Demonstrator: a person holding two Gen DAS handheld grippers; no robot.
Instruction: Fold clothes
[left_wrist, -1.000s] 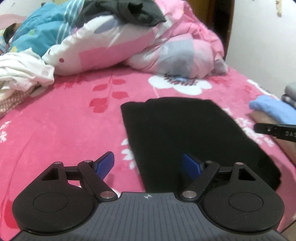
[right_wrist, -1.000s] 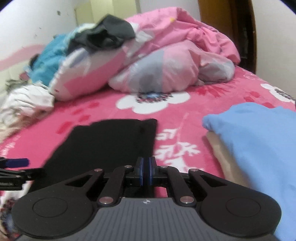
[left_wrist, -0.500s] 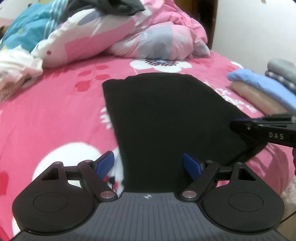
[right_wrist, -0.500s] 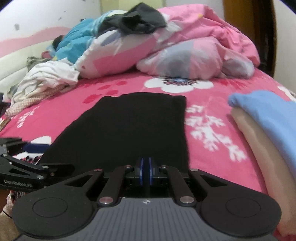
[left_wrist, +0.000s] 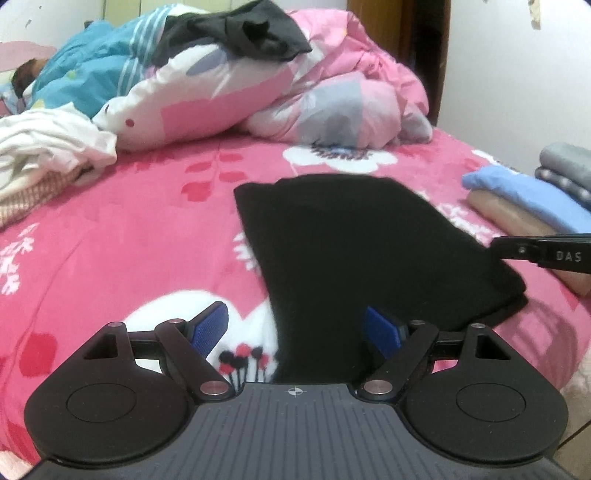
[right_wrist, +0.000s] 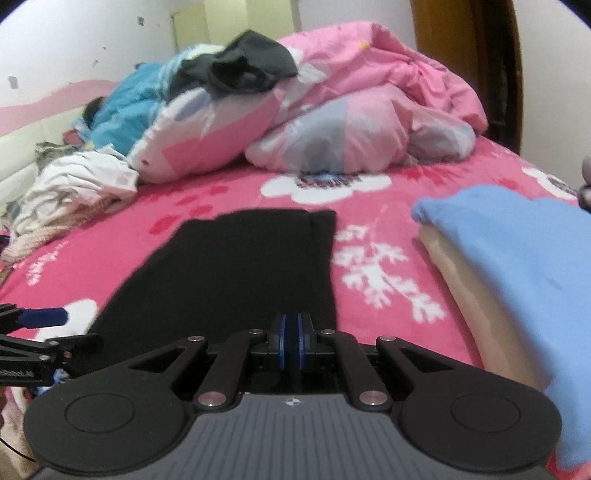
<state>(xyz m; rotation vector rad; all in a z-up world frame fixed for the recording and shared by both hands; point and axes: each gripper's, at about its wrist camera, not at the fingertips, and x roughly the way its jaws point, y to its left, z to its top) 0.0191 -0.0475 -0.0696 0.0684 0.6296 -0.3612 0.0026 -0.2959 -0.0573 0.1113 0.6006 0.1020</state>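
The left hand-held gripper (left_wrist: 295, 326) stands wide, its two blue pads far apart with nothing pinched between them. Its left pad (left_wrist: 210, 326) hangs over the white flower of the bedspread, while its right pad (left_wrist: 382, 330) sits over the near part of the black garment (left_wrist: 354, 251); the garment's near left edge runs down between the two pads. Whether either pad touches cloth cannot be told.

The right hand-held gripper (right_wrist: 290, 341) is closed tight, blue pads pressed face to face, over the near edge of the same black garment (right_wrist: 240, 273) close to its right side. Whether a fold of the black cloth is caught in the pads cannot be told, as the fingers hide that spot.

The black garment lies flat and folded into a long strip on the pink flowered bedspread (left_wrist: 122, 236), running away from both grippers toward the heaped pink quilt (left_wrist: 332, 96) at the far end. To the right, apart from the garment, is a stack of folded clothes (right_wrist: 524, 266) with a light blue piece on top. At the far left lies a crumpled white pile of laundry (left_wrist: 48, 147), and a dark grey garment (left_wrist: 255, 33) is draped over the patterned pillow (left_wrist: 192, 96).
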